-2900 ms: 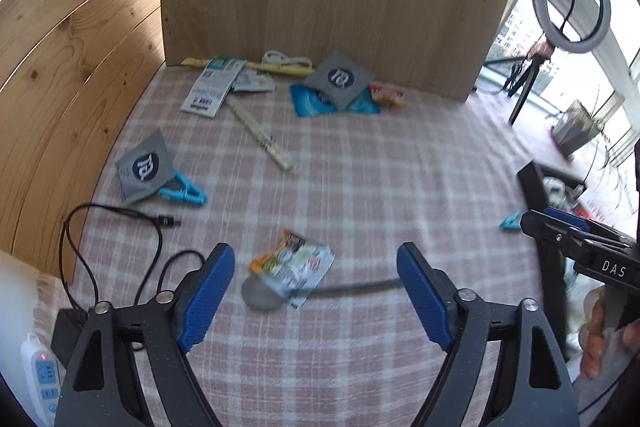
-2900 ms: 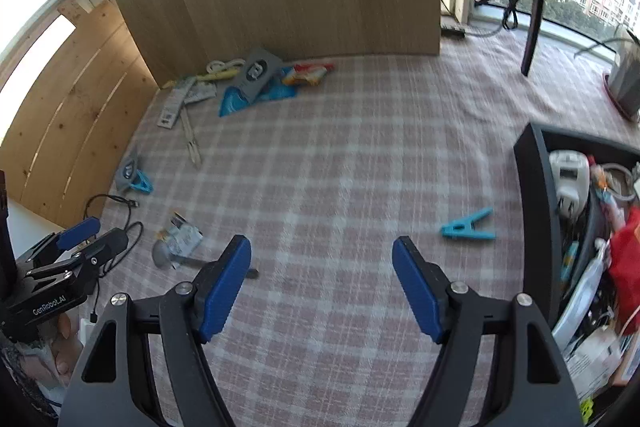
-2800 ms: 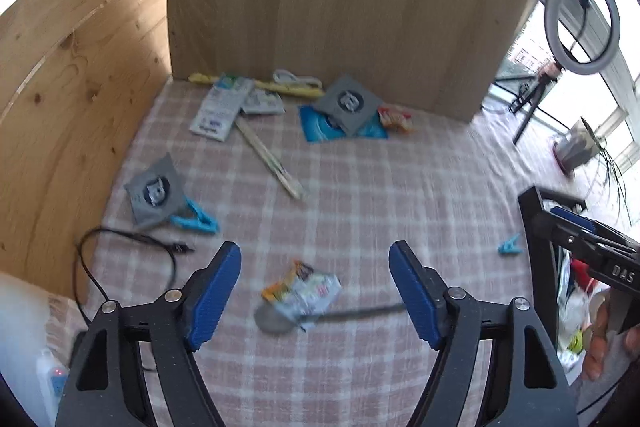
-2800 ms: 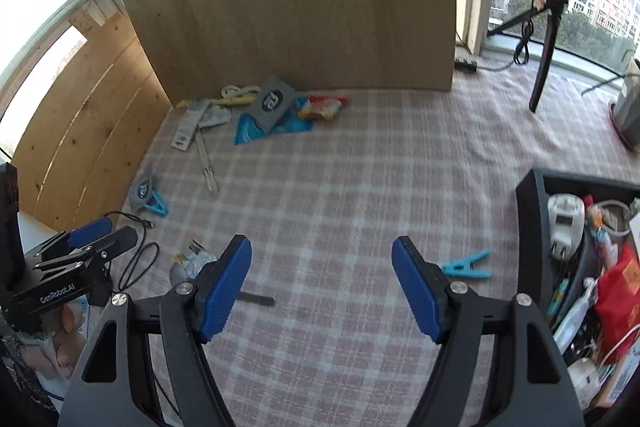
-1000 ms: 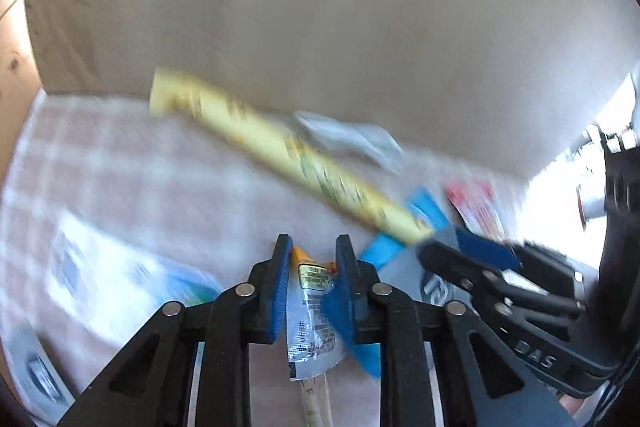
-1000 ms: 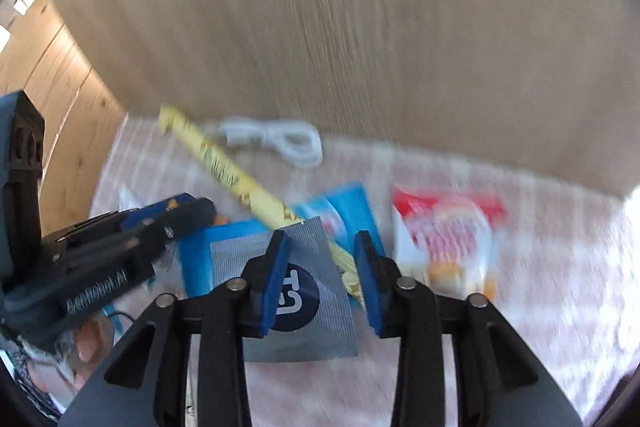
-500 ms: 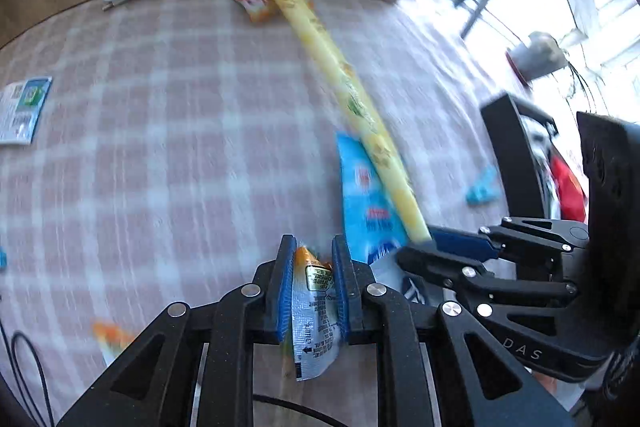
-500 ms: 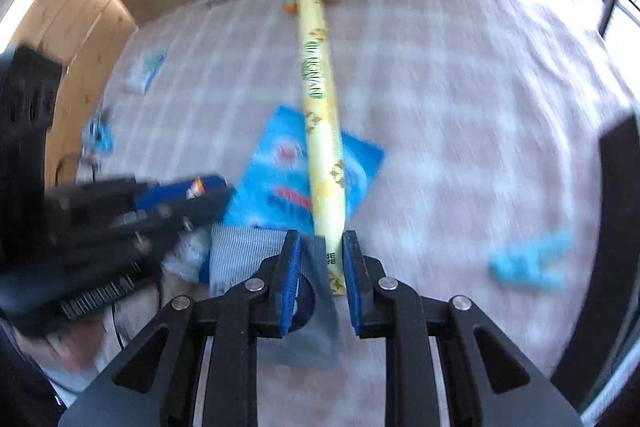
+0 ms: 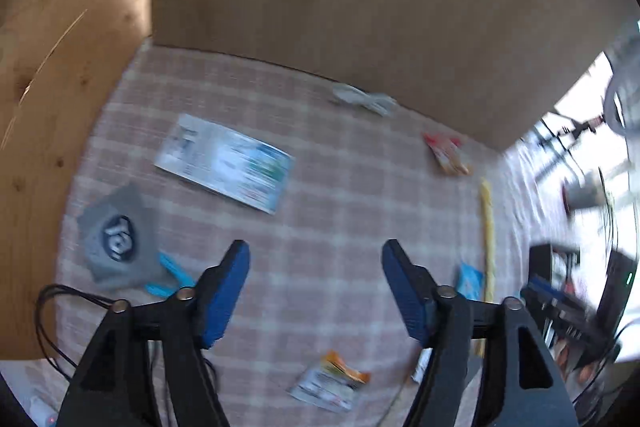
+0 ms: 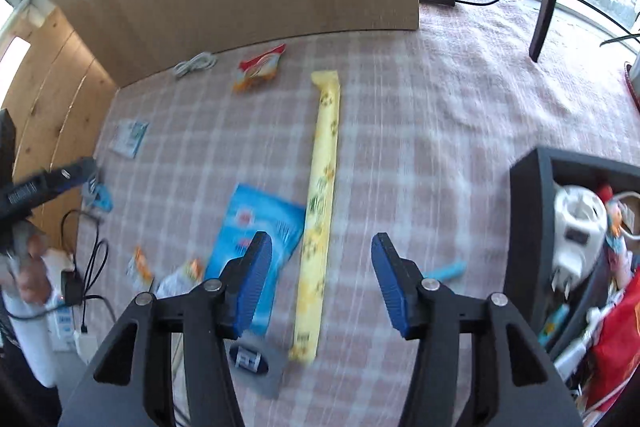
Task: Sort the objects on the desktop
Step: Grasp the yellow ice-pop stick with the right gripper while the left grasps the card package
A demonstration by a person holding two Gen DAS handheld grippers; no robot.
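My left gripper [image 9: 316, 259] has its jaws opening wide with nothing between them. An orange-and-white sachet [image 9: 328, 385] lies on the checked cloth just below it. My right gripper [image 10: 322, 251] is also opening. A long yellow packet [image 10: 324, 203] lies flat on the cloth under its gap, free of the pads. A blue packet [image 10: 256, 227] rests beside the yellow one. A grey logo pouch [image 10: 256, 359] lies under the right gripper's left finger. The left wrist view is blurred and shows the yellow packet [image 9: 487, 227] at the right.
A black bin [image 10: 532, 227] with several items stands at the right. A leaflet [image 9: 224, 169], a second grey pouch [image 9: 114, 237], a blue clip [image 9: 168, 273], a white cable [image 9: 364, 99] and a red snack packet [image 9: 446, 153] lie before wooden boards. Another blue clip [image 10: 444, 271] lies near the bin.
Both grippers went from shut to open. The left let go of the sachet and swung towards the back boards. The right released the grey pouch and yellow packet, which now lie on the cloth.
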